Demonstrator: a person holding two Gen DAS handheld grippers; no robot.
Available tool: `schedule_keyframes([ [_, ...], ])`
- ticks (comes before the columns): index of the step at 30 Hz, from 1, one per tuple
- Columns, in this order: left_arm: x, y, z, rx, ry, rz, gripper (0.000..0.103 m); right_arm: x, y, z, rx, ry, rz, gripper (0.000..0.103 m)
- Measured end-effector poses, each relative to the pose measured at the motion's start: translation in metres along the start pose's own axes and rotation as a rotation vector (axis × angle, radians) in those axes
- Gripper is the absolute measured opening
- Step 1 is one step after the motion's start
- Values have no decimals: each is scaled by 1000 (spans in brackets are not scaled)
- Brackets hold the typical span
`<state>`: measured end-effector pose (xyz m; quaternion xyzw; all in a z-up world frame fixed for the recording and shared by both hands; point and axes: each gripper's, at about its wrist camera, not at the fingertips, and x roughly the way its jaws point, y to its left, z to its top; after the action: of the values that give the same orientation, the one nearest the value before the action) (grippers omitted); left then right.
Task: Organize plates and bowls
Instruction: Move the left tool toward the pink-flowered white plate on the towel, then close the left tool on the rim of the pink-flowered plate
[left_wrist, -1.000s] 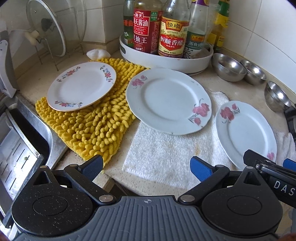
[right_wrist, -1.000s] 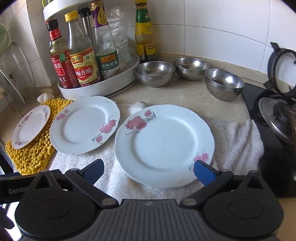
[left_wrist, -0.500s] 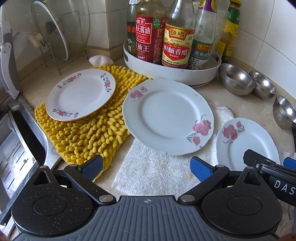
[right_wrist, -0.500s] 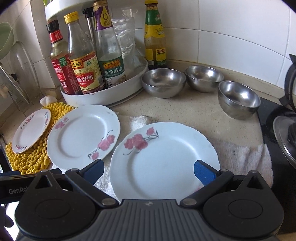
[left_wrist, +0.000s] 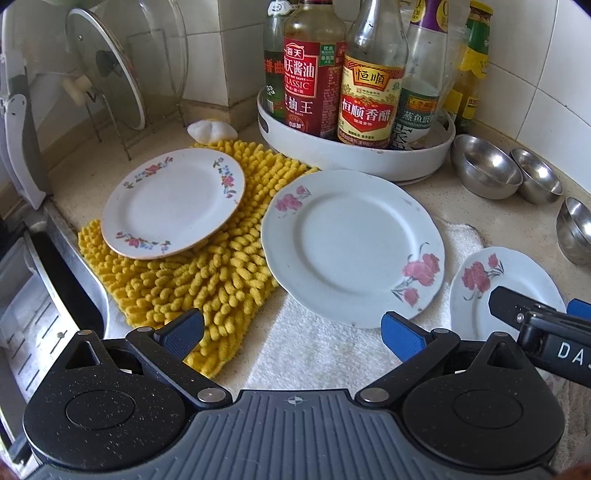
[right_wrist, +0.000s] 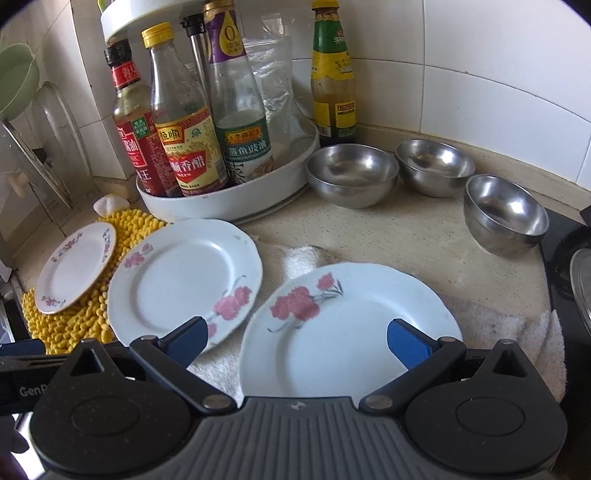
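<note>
Three plates lay on the counter: a small plate (left_wrist: 173, 206) on the yellow mat (left_wrist: 207, 280), a middle plate (left_wrist: 351, 247) overlapping mat and white towel (left_wrist: 325, 350), and a right plate (right_wrist: 347, 328) on the towel. Three steel bowls (right_wrist: 351, 173) stood near the bottle tray (right_wrist: 236, 199). The left gripper (left_wrist: 291, 328) hovered with fingers spread, holding nothing. The right gripper (right_wrist: 299, 332) was likewise spread above the right plate.

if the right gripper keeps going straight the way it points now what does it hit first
Most likely the rose-patterned plate on the white towel: the open right gripper has that plate between its fingers. Height above it is unclear, so it might skim over.
</note>
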<state>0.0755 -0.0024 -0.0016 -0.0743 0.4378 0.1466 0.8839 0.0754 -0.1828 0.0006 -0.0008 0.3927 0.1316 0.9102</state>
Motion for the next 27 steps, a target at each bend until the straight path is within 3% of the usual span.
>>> schedule_keyframes([
  [6,6,19,14,33,-17,-17,103,9,14,11,-7,7,-1,103],
  [12,21,55,30,19,-23,23,103,24,33,22,-13,12,0,103],
  [22,41,60,45,81,8,-55,102,47,41,40,-15,19,-34,103],
  [27,50,74,60,84,-1,-61,101,57,49,46,-21,42,-7,103],
])
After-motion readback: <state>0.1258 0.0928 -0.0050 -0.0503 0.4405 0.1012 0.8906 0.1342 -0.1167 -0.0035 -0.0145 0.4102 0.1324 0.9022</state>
